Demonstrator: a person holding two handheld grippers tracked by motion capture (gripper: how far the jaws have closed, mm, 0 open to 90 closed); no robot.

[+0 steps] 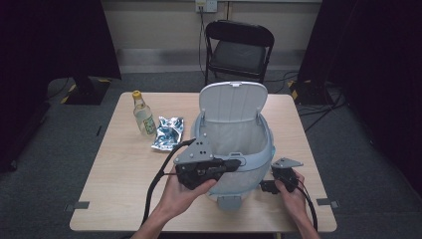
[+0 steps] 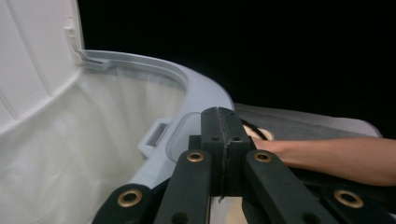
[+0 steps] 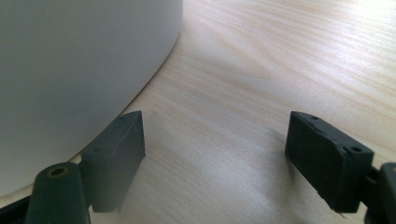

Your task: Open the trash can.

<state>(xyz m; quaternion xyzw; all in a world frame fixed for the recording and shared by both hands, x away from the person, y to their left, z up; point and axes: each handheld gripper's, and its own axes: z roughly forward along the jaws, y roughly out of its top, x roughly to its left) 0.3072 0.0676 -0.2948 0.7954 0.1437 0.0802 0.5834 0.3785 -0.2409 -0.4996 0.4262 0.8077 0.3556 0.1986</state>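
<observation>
**Lidded bin with liner on the table, both tools at its near side**

A pale grey bin (image 1: 234,149) stands on the wooden table (image 1: 119,174), right of centre. Its lid (image 1: 233,101) is swung up and back, standing nearly upright behind the opening. A white liner bag (image 1: 234,133) lines the inside; nothing can be made out lying in it from the high view, and the left gripper view shows just the liner's smooth white wall (image 2: 70,163) below the grey rim (image 2: 196,91).

Left of the bin, near the table's far edge, stands a small clear bottle (image 1: 143,114) with a yellow cap and a pale label; its print is too small to read. Just beside it, toward the bin, lies a crumpled silver-and-blue foil pouch (image 1: 168,133), its writing also unreadable.

The left tool (image 1: 236,163) is held over the bin's near rim, its jaws pressed together; in its own view (image 2: 225,140) the two black jaws meet along a thin seam with nothing seen between them, the rim just under and beyond their tips.

The right tool (image 1: 263,186) sits low at the bin's near right side. Its jaws stand wide apart (image 3: 215,154) over bare table, the left-hand jaw close against the bin's rounded white wall (image 3: 79,70), whether touching I cannot tell.
</observation>
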